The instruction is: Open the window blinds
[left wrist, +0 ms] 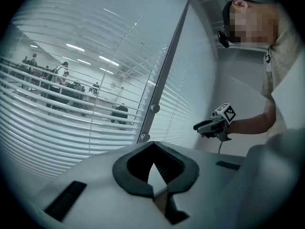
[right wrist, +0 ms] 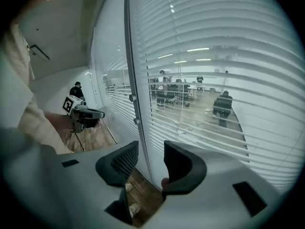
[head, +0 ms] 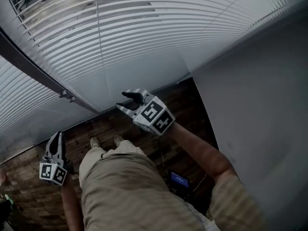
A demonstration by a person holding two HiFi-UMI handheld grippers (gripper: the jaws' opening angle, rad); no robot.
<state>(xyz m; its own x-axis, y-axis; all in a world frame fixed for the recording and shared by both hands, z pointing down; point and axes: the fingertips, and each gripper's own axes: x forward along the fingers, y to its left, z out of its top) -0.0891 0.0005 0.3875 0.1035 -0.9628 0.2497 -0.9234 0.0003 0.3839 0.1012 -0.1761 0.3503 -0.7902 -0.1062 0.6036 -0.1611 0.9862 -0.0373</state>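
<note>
Blinds [head: 159, 28]: white horizontal-slat window blinds covering the glazed wall directly ahead of the person. They sit on both sides of a dark frame post [head: 33, 71] and end at the plain white wall [head: 260, 105] on the right.

Tongs:
- right gripper [right wrist: 150, 156]: raised towards the blinds close to the post. Jaws stand apart and nothing is pinched; only post and slats show through the gap, further off.
- left gripper [head: 56, 137]: held low at the person's side, well clear of the blinds. Jaw tips are together and nothing is held.

Handling (judgement):
- Slats look thin, light and springy, so they would probably crease or kink if clamped. Do not grip them.
- Whether the slats sit behind glass I cannot tell.
- Best hold is probably a control part. Two small round knobs [right wrist: 132, 98] sit on the post, one above the other, and a thin vertical cord [head: 98, 32] runs down the slat field.
- A knob is rigid and small and may be slick under the pads, so it needs a square, centred pinch and a turn.
- The cord is limp and would take only a straight pull.

Orientation:
- Each slat's long axis runs level along the wall, and the stack hangs vertically.
- In the right gripper view the slats are tilted enough for the office beyond to show in strips between them. I read that as partly open.
</note>
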